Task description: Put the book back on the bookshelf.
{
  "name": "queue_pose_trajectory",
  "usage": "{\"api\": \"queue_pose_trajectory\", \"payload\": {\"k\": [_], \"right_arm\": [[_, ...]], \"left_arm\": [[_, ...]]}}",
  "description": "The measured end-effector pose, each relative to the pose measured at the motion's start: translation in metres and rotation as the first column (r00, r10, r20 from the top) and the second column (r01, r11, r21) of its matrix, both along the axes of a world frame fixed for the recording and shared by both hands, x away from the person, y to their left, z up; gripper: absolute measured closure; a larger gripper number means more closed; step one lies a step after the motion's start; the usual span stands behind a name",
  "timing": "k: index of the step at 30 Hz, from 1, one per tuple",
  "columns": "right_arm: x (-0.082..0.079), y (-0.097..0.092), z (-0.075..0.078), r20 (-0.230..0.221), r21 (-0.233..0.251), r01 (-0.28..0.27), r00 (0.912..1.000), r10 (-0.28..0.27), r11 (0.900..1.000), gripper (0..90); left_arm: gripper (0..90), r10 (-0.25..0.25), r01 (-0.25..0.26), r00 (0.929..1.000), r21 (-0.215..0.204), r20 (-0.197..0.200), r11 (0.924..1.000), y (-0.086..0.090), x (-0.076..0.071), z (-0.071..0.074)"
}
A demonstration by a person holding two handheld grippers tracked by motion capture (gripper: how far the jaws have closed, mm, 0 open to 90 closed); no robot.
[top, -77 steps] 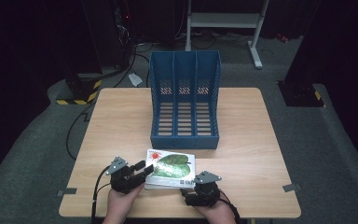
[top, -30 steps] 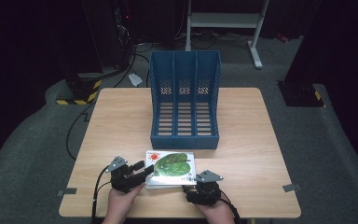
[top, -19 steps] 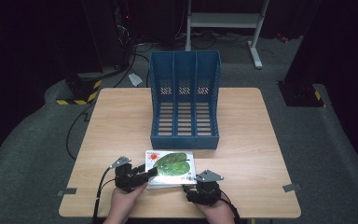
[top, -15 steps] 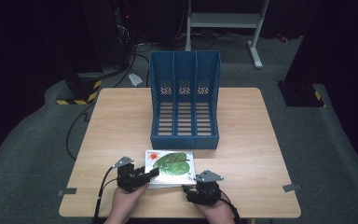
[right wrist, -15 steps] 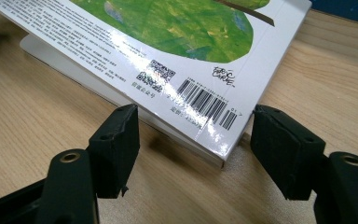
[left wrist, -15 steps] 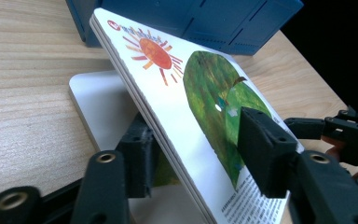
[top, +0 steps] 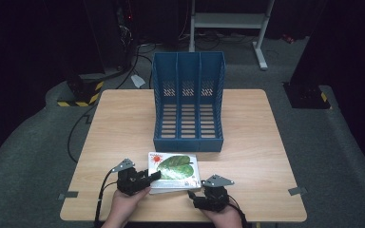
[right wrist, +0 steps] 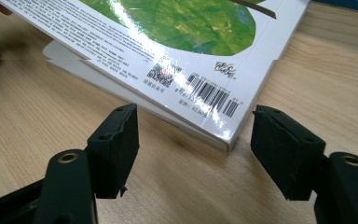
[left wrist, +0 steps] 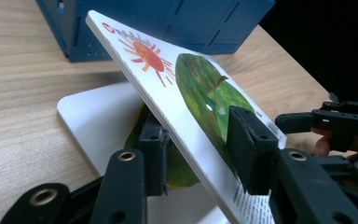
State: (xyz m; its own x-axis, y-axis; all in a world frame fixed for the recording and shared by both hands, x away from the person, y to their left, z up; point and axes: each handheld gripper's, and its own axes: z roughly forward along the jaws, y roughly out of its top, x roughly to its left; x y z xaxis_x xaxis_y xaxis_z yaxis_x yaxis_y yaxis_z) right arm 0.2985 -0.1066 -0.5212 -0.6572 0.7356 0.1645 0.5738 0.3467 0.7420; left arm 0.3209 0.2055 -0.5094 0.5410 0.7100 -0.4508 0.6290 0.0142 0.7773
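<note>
Green and white, the picture book [top: 173,166] lies near the front edge of the wooden table [top: 123,123], just in front of the blue three-slot file rack [top: 188,102]. Its top cover – the one with the big leaf and the red sun – is lifted off the white page below and stands tilted. The left gripper [left wrist: 196,149] has just been closing its jaws, and they now pinch that lifted cover from both sides, one pad under it and one on the printed face. The right gripper [right wrist: 193,149] rests low at the book's near corner, by the barcode – its jaws spread wide, the corner between them but untouched by either pad. From above, both hands sit at the table's near edge, the left gripper [top: 135,179] at the book's left side, the right gripper [top: 209,197] just below its right corner.
</note>
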Motion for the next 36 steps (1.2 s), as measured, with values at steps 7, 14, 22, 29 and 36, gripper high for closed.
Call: {"api": "queue_pose_trajectory", "payload": {"k": [7,14,22,29,36], "right_arm": [[0.002,-0.012,0.009,0.023,0.057,0.024,0.9994,-0.026,0.9981,35.8],[0.008,-0.017,0.016,0.015,0.083,0.026,0.9995,-0.027,0.9962,35.9],[0.021,-0.011,0.03,0.023,0.063,0.025,0.9994,-0.026,0.9977,34.0],[0.025,-0.016,0.015,-0.003,0.096,0.034,0.9994,-0.034,0.9948,31.0],[0.029,-0.021,0.012,-0.018,0.145,0.03,0.9995,-0.027,0.9889,30.2]], "left_arm": [[63.3,-0.035,0.035,0.9982,0.003,0.049,0.9994,0.0,-0.004,0.005],[63.9,-0.049,0.048,0.9952,0.019,0.084,0.9987,-0.002,-0.006,0.007],[65.2,-0.099,0.086,0.9784,0.079,0.181,0.9932,-0.007,-0.014,0.017],[65.8,-0.124,0.103,0.9671,0.1,0.222,0.9896,-0.01,-0.016,0.02],[66.0,-0.159,0.124,0.9456,0.138,0.284,0.9827,-0.014,-0.021,0.023]]}}
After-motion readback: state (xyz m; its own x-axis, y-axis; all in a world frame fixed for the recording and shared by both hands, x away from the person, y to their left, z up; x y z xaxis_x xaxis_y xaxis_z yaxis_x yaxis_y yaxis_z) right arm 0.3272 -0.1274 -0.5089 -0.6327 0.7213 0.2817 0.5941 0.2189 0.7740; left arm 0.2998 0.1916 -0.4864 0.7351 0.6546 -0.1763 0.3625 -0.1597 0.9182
